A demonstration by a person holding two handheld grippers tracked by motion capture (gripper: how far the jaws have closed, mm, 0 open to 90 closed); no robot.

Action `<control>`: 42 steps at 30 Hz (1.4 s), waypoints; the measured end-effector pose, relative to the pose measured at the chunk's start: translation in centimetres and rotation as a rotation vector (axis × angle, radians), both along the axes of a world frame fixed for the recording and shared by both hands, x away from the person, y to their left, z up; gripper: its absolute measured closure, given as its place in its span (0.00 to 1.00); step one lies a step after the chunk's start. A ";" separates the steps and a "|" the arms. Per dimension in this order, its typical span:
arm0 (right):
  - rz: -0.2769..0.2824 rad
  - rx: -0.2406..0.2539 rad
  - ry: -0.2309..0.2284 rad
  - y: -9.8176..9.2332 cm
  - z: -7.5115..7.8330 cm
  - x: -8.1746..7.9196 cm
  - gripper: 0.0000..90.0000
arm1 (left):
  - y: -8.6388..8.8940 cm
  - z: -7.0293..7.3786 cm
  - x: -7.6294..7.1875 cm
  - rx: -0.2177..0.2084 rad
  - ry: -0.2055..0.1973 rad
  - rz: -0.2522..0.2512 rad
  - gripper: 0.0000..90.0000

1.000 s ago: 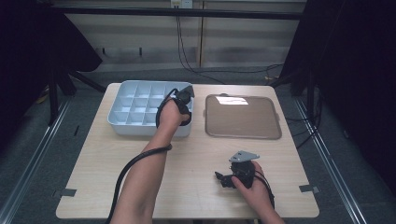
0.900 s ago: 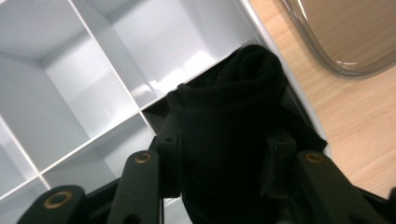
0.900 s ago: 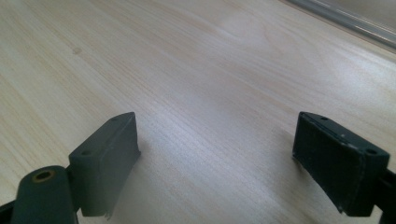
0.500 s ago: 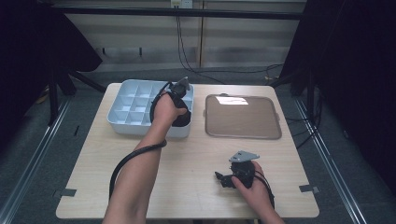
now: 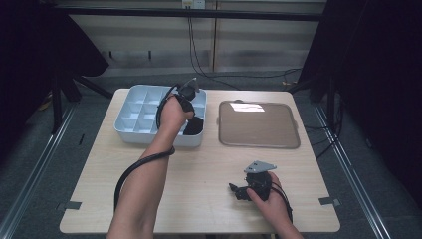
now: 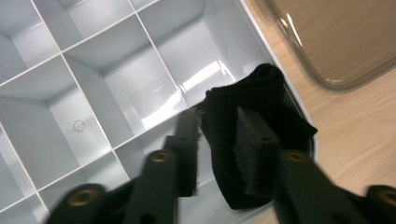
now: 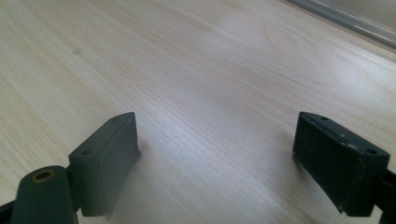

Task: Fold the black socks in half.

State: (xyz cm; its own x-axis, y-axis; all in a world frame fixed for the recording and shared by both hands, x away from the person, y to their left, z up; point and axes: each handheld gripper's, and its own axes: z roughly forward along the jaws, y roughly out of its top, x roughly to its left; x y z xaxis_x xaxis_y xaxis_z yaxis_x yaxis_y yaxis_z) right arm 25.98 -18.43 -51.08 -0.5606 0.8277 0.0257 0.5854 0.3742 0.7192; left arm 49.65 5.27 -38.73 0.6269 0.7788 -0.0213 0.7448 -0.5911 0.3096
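Step in hand, as judged: stowing the black cloth in the white compartment box.

- Location of cloth: bunched in the corner cell of the box, at the lower right of the box in the high view, on the side facing the brown tray. Part of the fabric stands above the cell wall.
- Left gripper: poised over that cell, pointing down into it. Jaws just closing, now narrow, with a fold of the cloth between them. One pad overlaps the fabric and the other sits just beside it. Cannot tell whether truly pinching or only closed near it.
- Right gripper: released, jaws wide, nothing between them, resting low over bare table at the lower right of the high view, well apart from the box.

Recommendations:
- If cloth is to stay: open fully before lifting, then rise straight, so as not to drag fabric back out.
- If cloth is to be tucked: press the raised fold down toward the cell floor and keep clear of the dividers.
- Avoid snagging fabric on the pad edges.
- Keep box steady, with no sideways push against its walls.
- Check neighbouring cells for stray overhang before leaving.
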 end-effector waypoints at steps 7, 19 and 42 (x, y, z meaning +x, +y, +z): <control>0.000 0.000 0.000 0.0 0.0 0.0 0.15 | -1.0 -1.4 0.1 0.007 0.027 -0.024 0.98; 0.000 0.000 0.000 0.0 0.0 0.0 0.15 | -1.7 -3.2 0.2 0.007 0.078 -0.034 1.00; 0.001 0.002 -0.002 0.0 0.0 0.0 0.15 | -1.3 -5.3 0.1 -0.023 0.112 0.007 1.00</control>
State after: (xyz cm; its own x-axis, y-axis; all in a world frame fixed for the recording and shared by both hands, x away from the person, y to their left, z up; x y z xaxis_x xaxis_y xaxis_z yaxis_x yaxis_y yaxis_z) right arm 25.98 -18.41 -51.10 -0.5614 0.8271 0.0266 0.5839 0.3731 0.7210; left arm 49.75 3.93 -44.02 0.6142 0.7817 -0.1083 0.7795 -0.5796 0.2376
